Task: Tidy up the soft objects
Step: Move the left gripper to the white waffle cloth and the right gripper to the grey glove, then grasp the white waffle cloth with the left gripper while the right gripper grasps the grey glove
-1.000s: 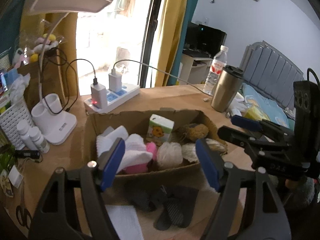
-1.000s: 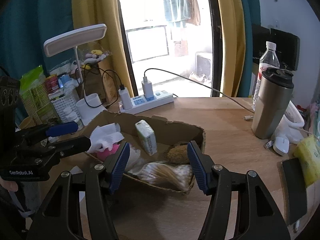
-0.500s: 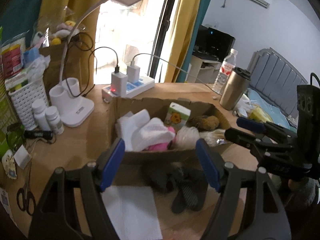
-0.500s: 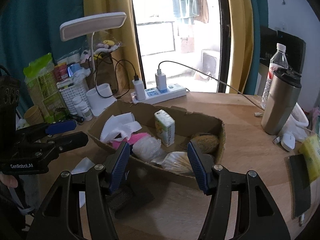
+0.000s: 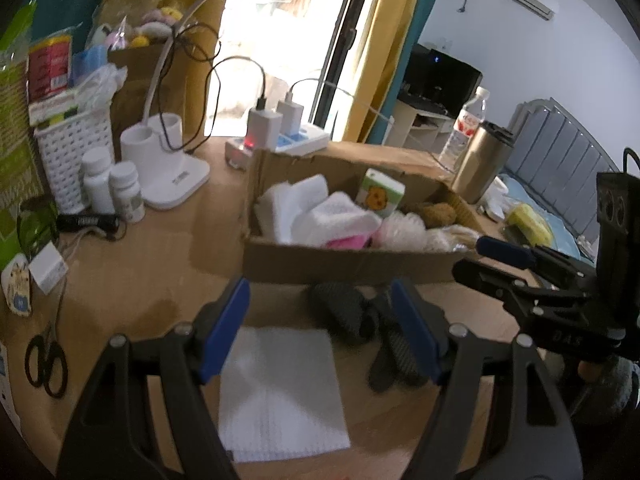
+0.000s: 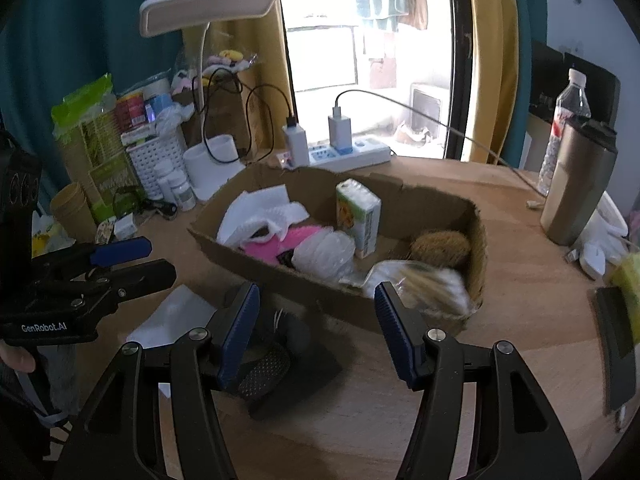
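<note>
Left wrist view: most soft things, a white towel (image 5: 336,216) among them, were already gathered in the cardboard box (image 5: 352,260). Dark gloves (image 5: 360,320) and a white cloth (image 5: 280,384) were left on the near tabletop. Left gripper (image 5: 320,328) and right gripper (image 6: 316,328) were held wide, empty.

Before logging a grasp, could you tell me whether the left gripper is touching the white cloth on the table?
Apart. The left wrist view shows the left gripper open above the white cloth, its pads clear of it.
</note>
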`<move>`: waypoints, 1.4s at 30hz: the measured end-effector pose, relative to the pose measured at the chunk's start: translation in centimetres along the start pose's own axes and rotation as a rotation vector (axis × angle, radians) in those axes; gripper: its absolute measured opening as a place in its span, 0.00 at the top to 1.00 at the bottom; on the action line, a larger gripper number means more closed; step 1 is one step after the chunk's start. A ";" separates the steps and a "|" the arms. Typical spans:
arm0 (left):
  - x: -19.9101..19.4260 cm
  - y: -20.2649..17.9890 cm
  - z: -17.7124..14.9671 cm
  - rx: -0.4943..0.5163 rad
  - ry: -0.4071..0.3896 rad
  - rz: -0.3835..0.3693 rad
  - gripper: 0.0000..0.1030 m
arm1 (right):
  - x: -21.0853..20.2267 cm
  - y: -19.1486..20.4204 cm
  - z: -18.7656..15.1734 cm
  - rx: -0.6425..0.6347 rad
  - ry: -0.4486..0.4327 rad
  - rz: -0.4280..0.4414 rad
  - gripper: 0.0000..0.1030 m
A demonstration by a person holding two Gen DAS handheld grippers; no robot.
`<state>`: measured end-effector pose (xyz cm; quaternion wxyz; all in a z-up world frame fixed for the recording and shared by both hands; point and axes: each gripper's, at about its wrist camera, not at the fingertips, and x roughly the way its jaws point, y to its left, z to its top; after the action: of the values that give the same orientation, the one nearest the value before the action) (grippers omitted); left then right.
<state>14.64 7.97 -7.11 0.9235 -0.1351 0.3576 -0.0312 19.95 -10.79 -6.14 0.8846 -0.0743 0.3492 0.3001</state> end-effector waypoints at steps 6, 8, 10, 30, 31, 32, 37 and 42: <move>0.7 0.6 -1.3 -0.008 0.034 0.011 0.27 | 0.9 0.4 -0.9 0.003 0.028 0.007 0.39; 1.0 0.7 -1.8 -0.013 0.046 0.015 0.27 | 1.2 0.4 -1.2 0.003 0.038 0.010 0.39; 1.3 0.8 -2.2 -0.015 0.061 0.020 0.27 | 1.6 0.5 -1.6 0.002 0.051 0.012 0.39; 3.8 0.5 -4.8 0.033 0.153 0.081 0.27 | 4.7 -0.1 -2.8 0.014 0.127 0.027 0.39; 3.8 0.5 -4.9 0.038 0.151 0.084 0.27 | 4.8 -0.2 -2.8 0.015 0.129 0.027 0.39; 3.8 0.4 -5.0 0.044 0.149 0.089 0.28 | 5.0 -0.2 -2.9 0.015 0.134 0.027 0.39; 3.8 0.4 -5.1 0.048 0.141 0.102 0.36 | 5.5 -0.1 -3.1 0.015 0.148 0.036 0.39; 3.5 1.0 -5.0 0.037 0.132 0.115 0.54 | 6.0 0.1 -3.3 0.010 0.161 0.042 0.44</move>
<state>13.87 7.21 -13.25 0.9005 -0.0949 0.4244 0.0067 21.47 -8.92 -12.59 0.8476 -0.0864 0.4220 0.3098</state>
